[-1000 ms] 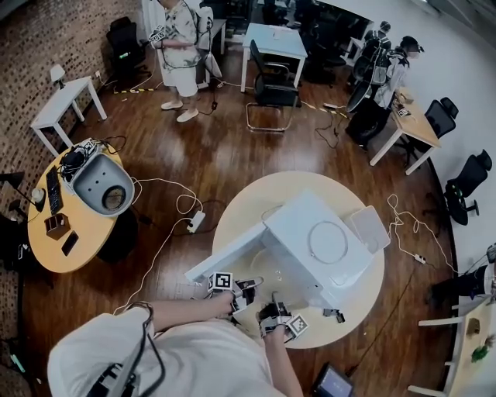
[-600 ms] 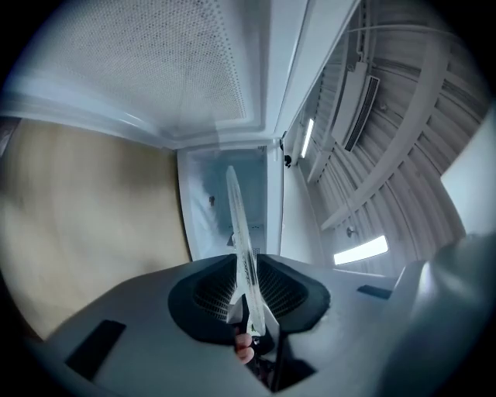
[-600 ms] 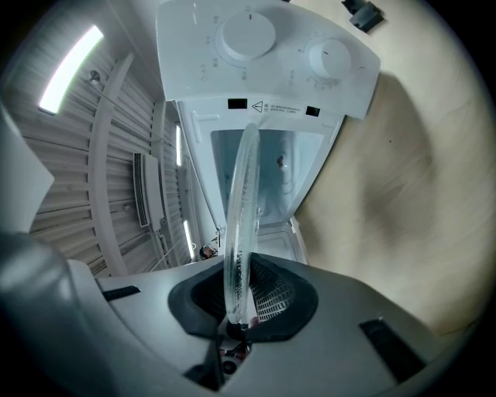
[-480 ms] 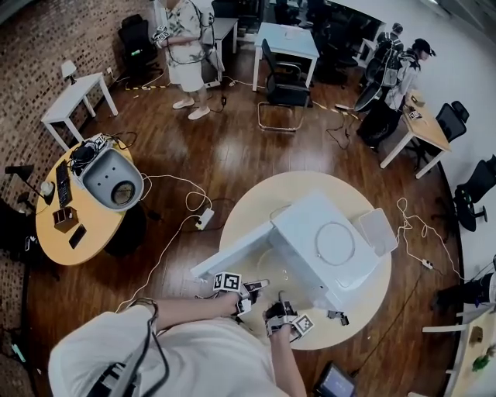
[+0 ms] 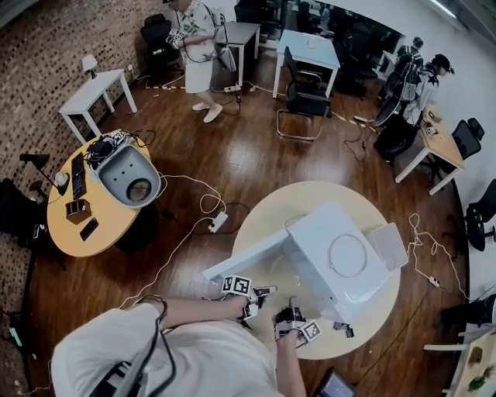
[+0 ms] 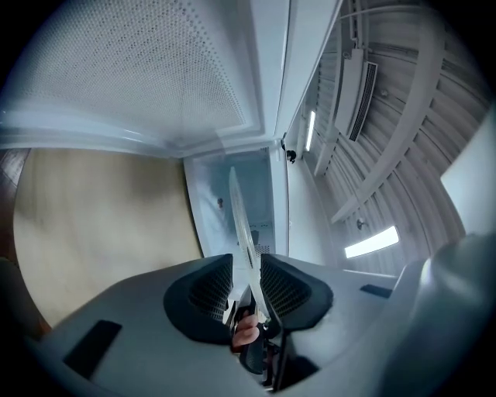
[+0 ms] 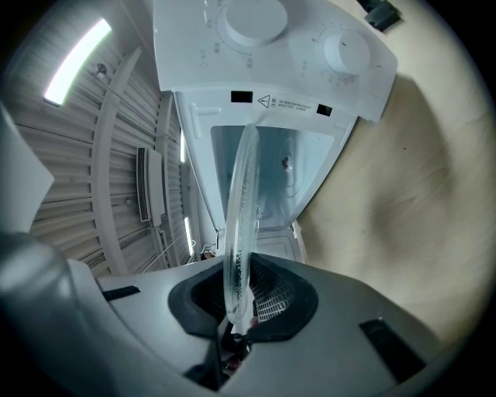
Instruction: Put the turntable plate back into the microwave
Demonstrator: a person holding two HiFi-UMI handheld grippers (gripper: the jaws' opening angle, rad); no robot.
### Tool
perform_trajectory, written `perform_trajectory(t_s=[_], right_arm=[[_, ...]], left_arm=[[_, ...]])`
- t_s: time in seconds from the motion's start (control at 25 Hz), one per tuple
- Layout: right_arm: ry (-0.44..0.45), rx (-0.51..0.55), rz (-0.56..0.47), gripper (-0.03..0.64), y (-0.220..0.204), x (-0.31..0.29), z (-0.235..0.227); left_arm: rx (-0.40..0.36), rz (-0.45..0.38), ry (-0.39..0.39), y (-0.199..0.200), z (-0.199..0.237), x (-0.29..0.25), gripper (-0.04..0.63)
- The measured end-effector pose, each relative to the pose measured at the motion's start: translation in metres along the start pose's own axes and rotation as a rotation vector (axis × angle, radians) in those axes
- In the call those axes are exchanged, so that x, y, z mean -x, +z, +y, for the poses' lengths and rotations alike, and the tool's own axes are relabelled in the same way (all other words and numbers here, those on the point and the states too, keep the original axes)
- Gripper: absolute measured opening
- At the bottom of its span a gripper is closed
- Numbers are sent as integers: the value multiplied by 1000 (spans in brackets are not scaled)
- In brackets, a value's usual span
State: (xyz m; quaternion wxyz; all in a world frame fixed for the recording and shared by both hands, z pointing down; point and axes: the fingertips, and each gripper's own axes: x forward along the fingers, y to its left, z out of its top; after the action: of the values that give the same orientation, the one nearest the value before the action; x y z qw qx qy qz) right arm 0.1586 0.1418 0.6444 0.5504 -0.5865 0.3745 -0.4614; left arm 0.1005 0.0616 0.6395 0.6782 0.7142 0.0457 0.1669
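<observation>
1. The right gripper (image 7: pixel 244 271) has its jaws closed tight on the rim of the turntable plate (image 7: pixel 240 194). The glass sits pressed between the two pads, so this hand carries the plate.
2. The left gripper (image 6: pixel 246 267) also has the plate rim between its jaws, but they have just been opening and now stand about half apart. The glass leans at one pad and is free of the other, so I judge that this hand no longer grips it.
3. The plate reaches forward from both grippers along the line of their jaws. It seems to lie about level, parallel to the top of the round table (image 5: pixel 263 217).
4. The coming move depends on one relation. The open cavity (image 7: pixel 279 167) of the microwave (image 5: pixel 341 256) is straight ahead of the plate, just beyond its far rim. The door (image 5: pixel 244 260) is swung wide on the left gripper's side, and the control panel is on the right gripper's side.
5. Both hands look about equally near to the opening. As only the right one holds, I think it must push the plate in.
6. Count: one plate, one microwave with one door, two knobs (image 7: pixel 248 19) on its panel, two grippers.
</observation>
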Motion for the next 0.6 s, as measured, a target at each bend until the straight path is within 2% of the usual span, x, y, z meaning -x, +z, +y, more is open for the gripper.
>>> perform_trajectory(t_s=[0.4,0.6], right_arm=[[-5,42,5,37,8,-5,0],[-9,77,-1,37,14,-7,-6]], left_arm=[[-10,-15,4,7,1,5,98],[-36,9,7,4,1,2,98]])
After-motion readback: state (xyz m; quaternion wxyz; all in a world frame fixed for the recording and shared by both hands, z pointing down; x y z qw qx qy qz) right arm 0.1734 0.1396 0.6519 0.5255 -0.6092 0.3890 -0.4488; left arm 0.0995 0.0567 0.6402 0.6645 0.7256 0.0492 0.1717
